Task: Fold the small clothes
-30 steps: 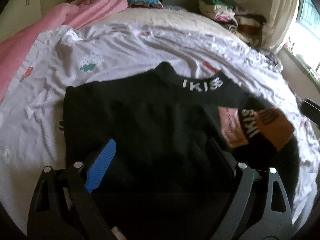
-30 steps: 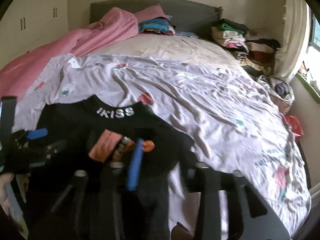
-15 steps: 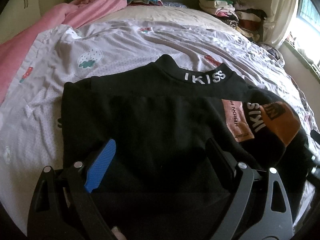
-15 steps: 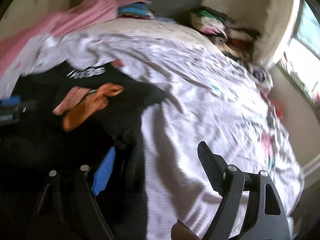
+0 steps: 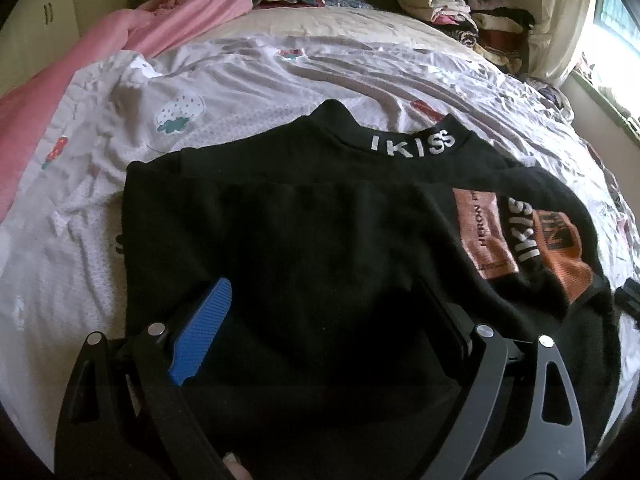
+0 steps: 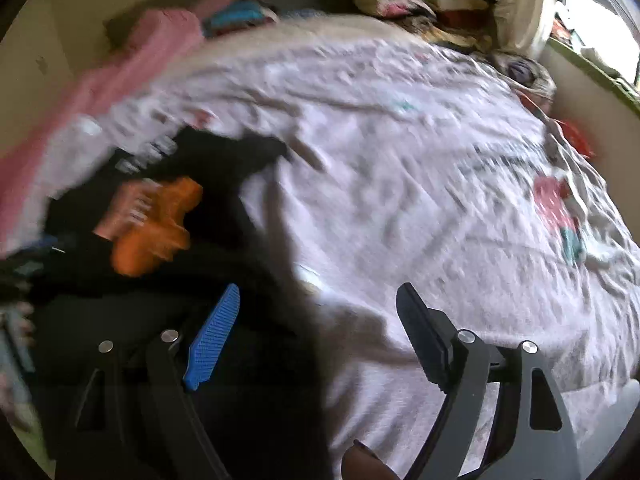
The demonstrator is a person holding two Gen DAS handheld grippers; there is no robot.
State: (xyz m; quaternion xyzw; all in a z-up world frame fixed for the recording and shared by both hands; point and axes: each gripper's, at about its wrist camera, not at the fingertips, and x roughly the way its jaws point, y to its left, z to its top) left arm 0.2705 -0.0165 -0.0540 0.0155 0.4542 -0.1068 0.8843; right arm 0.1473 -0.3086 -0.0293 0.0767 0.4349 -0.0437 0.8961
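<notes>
Left wrist view: black top [image 5: 320, 240] lies with its right sleeve [image 5: 532, 240] folded in, lengthwise folds left; both grippers' fingers apart, empty.

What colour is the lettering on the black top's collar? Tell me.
White, reading "IKISS" on the collar of the black top; clearest in the left wrist view.

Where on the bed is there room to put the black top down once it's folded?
There is bare sheet to the right of the black top, stretching toward the window side. A smaller patch lies left of the top, beside the pink blanket. The far end is crowded with clothes piles.
</notes>
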